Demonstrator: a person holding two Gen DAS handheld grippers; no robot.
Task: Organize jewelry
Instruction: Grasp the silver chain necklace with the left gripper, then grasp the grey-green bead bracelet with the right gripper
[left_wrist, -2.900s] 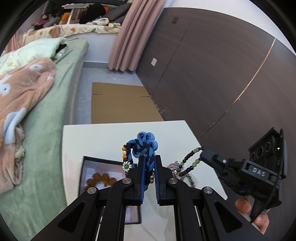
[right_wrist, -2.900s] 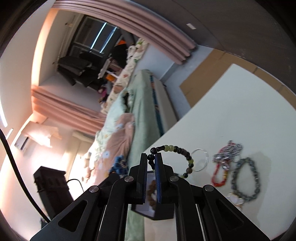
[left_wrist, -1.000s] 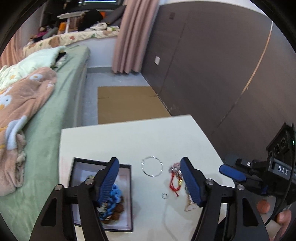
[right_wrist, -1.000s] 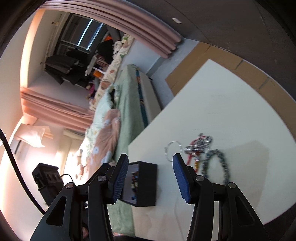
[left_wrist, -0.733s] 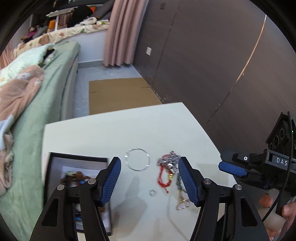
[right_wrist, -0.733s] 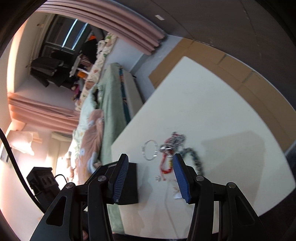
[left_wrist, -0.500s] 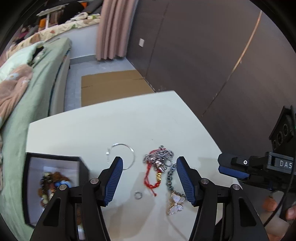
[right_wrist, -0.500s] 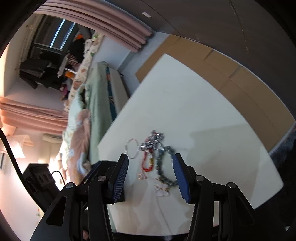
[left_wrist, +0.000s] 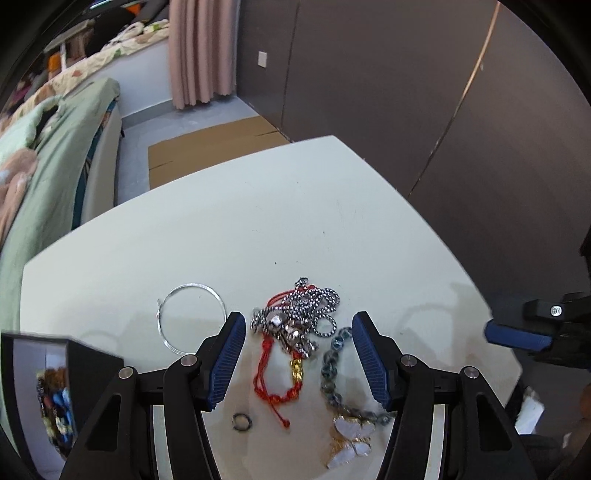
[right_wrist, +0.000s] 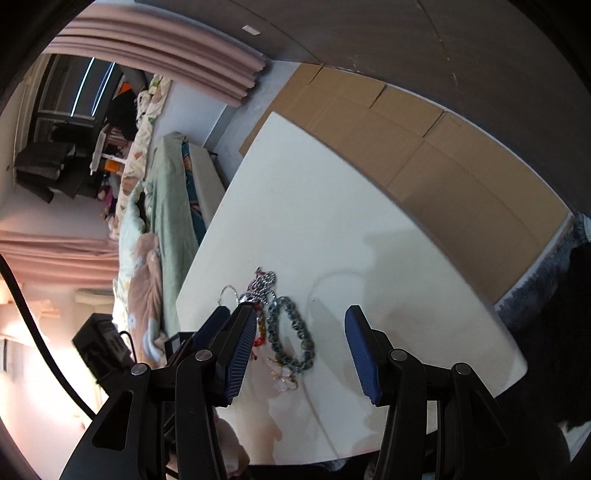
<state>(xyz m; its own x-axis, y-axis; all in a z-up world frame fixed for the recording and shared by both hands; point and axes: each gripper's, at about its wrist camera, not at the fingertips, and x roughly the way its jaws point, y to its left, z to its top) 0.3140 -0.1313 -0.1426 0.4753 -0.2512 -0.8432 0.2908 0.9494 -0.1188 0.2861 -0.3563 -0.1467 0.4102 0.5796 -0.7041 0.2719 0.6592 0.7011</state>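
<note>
My left gripper (left_wrist: 298, 354) is open and empty above a pile of jewelry on the white table (left_wrist: 258, 221). Between its fingers lie a red cord bracelet (left_wrist: 275, 376) and a silver chain (left_wrist: 306, 314). A grey-blue bead bracelet (left_wrist: 330, 373) with a butterfly charm (left_wrist: 349, 443), a small ring (left_wrist: 241, 422) and a silver hoop (left_wrist: 191, 317) lie around them. The black box (left_wrist: 51, 391) at the left holds several bracelets. My right gripper (right_wrist: 300, 350) is open and empty over the bead bracelet (right_wrist: 291, 336).
A bed with a green cover (left_wrist: 48, 155) runs along the table's left side. Flat cardboard (left_wrist: 207, 147) lies on the floor beyond the table. A dark wall (left_wrist: 406, 92) stands to the right. The table's right edge (right_wrist: 509, 350) is close to my right gripper.
Both grippers let their bracelets go into the box and opened. Both then swung right, from the box to over the jewelry pile.
</note>
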